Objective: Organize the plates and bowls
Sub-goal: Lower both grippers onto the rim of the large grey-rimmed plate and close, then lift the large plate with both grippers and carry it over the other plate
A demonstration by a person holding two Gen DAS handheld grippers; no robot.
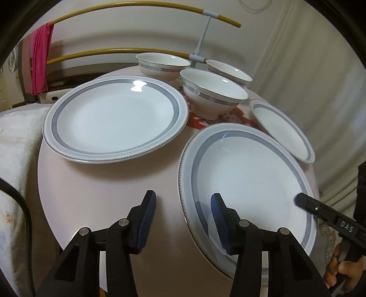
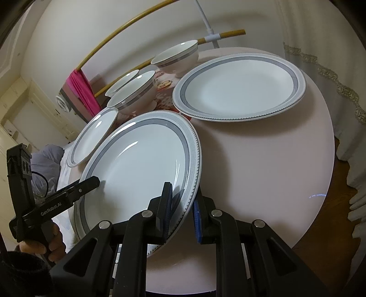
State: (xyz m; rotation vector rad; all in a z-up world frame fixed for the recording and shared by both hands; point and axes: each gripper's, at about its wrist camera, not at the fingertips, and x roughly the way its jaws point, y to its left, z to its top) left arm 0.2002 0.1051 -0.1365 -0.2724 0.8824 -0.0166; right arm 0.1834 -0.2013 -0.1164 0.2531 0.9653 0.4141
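Note:
On the round pink table lie two large white plates with grey bands. The near large plate is straddled at its rim by my left gripper, which is open with one blue pad over the plate. My right gripper has the same plate's opposite rim between its pads, shut on it. The far large plate lies flat; it also shows in the right wrist view. A small plate and three bowls stand behind.
A drying rack with yellow bars and a pink cloth stands behind the table. A curtain hangs on the right. A white cloth-covered surface lies left of the table. A red patterned mat lies under the bowls.

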